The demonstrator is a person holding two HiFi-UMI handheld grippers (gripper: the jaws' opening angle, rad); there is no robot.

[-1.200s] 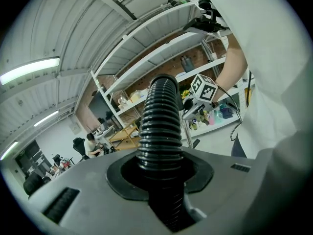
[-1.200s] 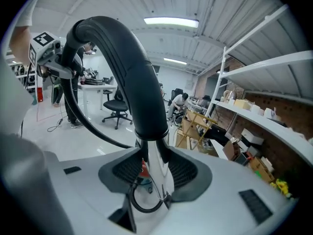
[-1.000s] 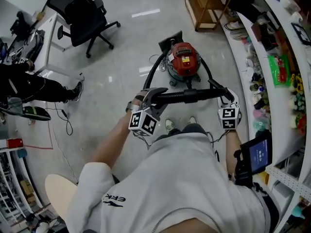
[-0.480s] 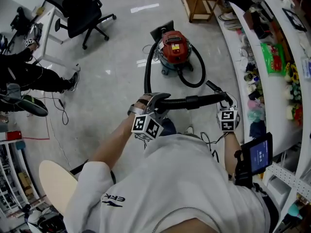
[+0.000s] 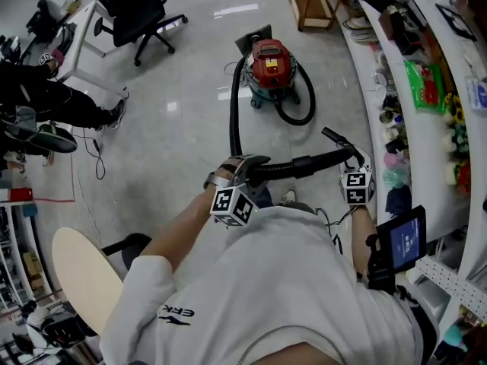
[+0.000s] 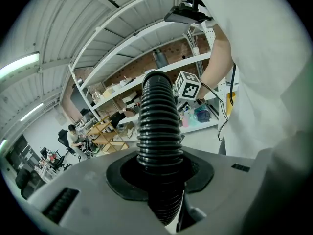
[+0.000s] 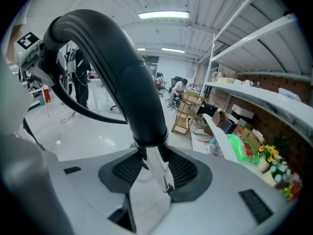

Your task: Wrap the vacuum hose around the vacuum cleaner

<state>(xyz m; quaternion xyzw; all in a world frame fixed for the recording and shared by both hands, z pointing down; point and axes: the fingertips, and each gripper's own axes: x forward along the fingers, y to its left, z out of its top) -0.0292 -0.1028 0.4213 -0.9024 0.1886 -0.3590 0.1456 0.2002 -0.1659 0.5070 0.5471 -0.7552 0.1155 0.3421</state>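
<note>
Left tool and right tool clamp the vacuum hose, forearms extended forward.

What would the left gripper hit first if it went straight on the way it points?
Past the hose it grips, the left gripper points along that hose toward the right gripper, so that gripper's marker cube probably comes first. Depth is hard to judge; shelves stand behind it.
</note>
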